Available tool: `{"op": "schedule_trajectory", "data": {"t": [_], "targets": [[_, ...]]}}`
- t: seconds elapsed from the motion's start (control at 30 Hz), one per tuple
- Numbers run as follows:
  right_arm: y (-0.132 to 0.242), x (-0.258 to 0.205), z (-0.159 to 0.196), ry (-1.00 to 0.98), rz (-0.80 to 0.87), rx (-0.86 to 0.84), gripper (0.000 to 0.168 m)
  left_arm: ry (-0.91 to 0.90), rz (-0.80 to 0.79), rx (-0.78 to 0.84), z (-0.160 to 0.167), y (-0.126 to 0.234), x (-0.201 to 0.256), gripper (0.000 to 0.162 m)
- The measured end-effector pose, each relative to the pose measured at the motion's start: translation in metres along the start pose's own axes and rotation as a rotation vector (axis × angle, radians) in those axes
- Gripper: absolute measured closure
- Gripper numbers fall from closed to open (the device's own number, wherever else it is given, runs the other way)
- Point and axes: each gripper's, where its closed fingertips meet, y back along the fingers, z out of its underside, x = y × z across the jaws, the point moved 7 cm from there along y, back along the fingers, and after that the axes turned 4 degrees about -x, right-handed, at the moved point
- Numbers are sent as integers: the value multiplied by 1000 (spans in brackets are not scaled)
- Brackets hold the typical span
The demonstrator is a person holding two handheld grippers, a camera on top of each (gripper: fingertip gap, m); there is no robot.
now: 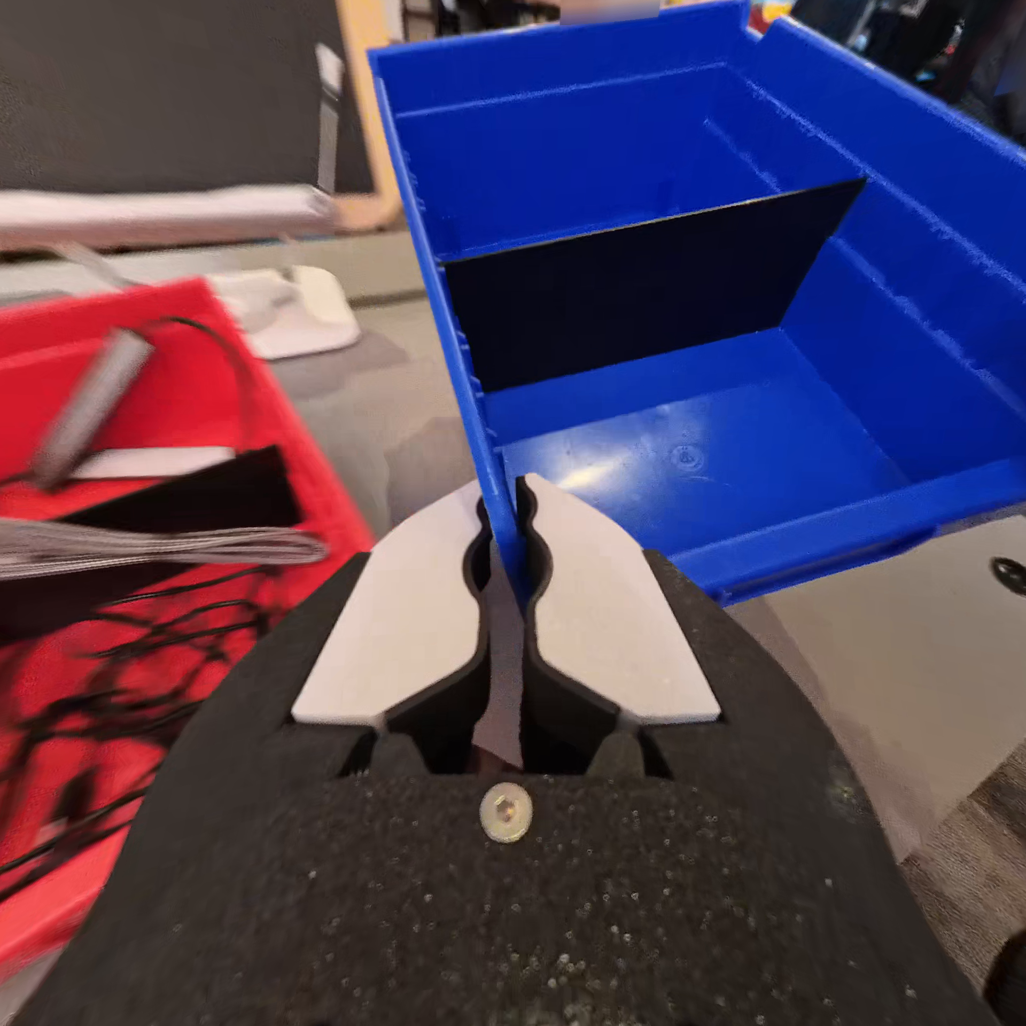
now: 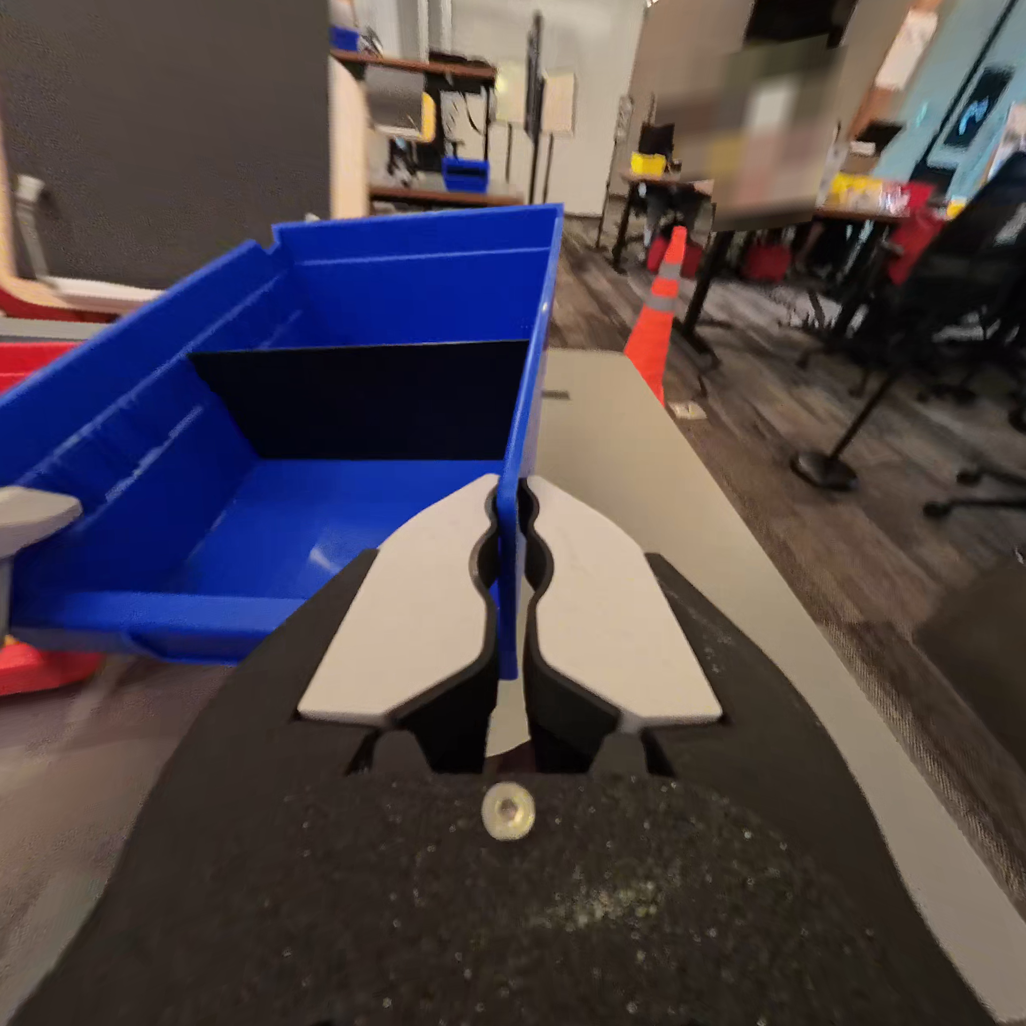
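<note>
A blue plastic bin with a black divider across its middle is held between both grippers; both compartments look empty. My left gripper is shut on the bin's left side wall near the front corner. My right gripper is shut on the bin's right side wall near the front corner. The bin appears tilted and lifted off the grey table. The tip of the left gripper shows at the left edge of the right wrist view.
A red bin holding black cables, a grey adapter and a black divider sits to the left of the blue bin. A white object lies behind it. The table's right edge drops to the floor, where an orange cone, chairs and desks stand. About 20 cm separates my left fingertips from my right.
</note>
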Motion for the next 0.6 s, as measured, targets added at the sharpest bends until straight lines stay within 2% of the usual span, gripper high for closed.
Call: {"op": "schedule_trajectory", "data": {"t": [0.1, 0.23, 0.4, 0.47, 0.53, 0.6], "targets": [[-35, 46, 27, -25, -1, -106, 165, -19, 13, -108, 21, -52, 33, 155], [-80, 81, 57, -79, -93, -219, 165, -63, -18, -130, 28, -81, 52, 152], [-106, 93, 80, -93, -162, -335, 165, -91, -43, -156, 35, -94, 58, 147], [-108, 96, 83, -115, -159, -319, 165, -104, -17, -155, 36, -95, 61, 144], [-108, 100, 83, -129, -165, -321, 165, -82, 70, -171, 36, -89, 65, 136], [-103, 105, 80, -128, -144, -323, 157, -26, 182, -162, 31, -64, 62, 135]]}}
